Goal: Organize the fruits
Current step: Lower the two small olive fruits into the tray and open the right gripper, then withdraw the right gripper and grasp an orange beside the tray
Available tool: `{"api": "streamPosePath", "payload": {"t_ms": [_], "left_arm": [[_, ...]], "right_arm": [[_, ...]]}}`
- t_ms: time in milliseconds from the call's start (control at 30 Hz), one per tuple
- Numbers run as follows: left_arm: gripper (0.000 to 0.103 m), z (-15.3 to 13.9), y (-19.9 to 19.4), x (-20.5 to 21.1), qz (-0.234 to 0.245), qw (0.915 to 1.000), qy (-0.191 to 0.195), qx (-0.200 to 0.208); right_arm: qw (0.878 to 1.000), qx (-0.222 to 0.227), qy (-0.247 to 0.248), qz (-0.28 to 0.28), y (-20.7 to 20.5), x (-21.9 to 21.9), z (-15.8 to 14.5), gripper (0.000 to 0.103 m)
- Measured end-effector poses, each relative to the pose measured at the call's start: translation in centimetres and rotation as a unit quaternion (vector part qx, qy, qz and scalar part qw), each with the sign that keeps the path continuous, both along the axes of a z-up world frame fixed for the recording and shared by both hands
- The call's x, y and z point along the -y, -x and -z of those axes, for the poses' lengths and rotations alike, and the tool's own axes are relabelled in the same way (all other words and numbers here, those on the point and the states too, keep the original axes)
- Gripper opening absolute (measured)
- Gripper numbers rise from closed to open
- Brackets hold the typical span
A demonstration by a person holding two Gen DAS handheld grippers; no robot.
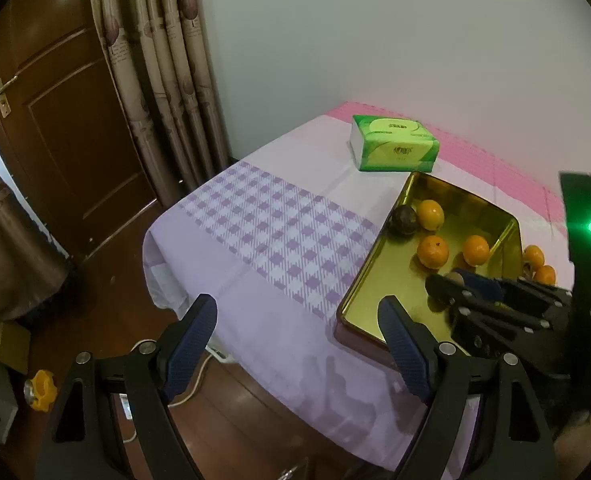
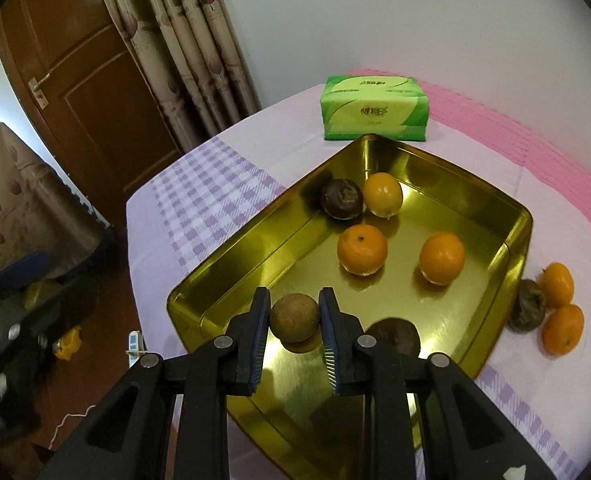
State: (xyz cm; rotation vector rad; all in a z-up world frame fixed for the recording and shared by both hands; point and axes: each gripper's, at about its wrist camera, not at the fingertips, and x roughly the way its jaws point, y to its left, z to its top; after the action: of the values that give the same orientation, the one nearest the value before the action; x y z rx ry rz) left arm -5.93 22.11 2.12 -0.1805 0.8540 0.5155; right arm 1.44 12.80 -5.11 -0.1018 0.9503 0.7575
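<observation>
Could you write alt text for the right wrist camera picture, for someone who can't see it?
The right gripper pinches a small brown round fruit over the near corner of a gold tray. The tray holds three oranges and two dark fruits; a green tissue pack lies behind it.

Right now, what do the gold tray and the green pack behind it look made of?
Gold tray: likely thin metal, glossy; its walls mirror the fruit. Green pack: soft printed plastic film, probably a tissue pack; slightly rounded edges, faint sheen.
</observation>
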Motion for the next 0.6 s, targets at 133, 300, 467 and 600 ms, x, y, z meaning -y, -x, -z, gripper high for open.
{"api": "streamPosePath", "payload": {"t_ms": [133, 300, 467, 600], "left_arm": [[0.083, 0.2, -0.1, -0.1, -0.001, 1.0, 0.0, -0.001], [0.083, 0.5, -0.2, -0.4, -0.003, 0.9999, 0.008, -0.008], [0.083, 0.6, -0.3, -0.4, -0.005, 0.9999, 0.011, -0.013], [0.083, 0.7, -0.4, -0.4, -0.004, 0.9998, 0.012, -0.017]], "right_arm": [[1.0, -0.004, 0.003, -0.003, -0.8, -0.8, -0.1, 0.024], [1.0, -0.006, 0.001, -0.002, -1.7, -1.6, -0.2, 0.024], [1.0, 0.014, -0.024, 0.005, -1.8, -1.4, -1.6, 0.025], [0.998, 0.032, -0.056, 0.026, -1.6, 0.9, -3.2, 0.028]]}}
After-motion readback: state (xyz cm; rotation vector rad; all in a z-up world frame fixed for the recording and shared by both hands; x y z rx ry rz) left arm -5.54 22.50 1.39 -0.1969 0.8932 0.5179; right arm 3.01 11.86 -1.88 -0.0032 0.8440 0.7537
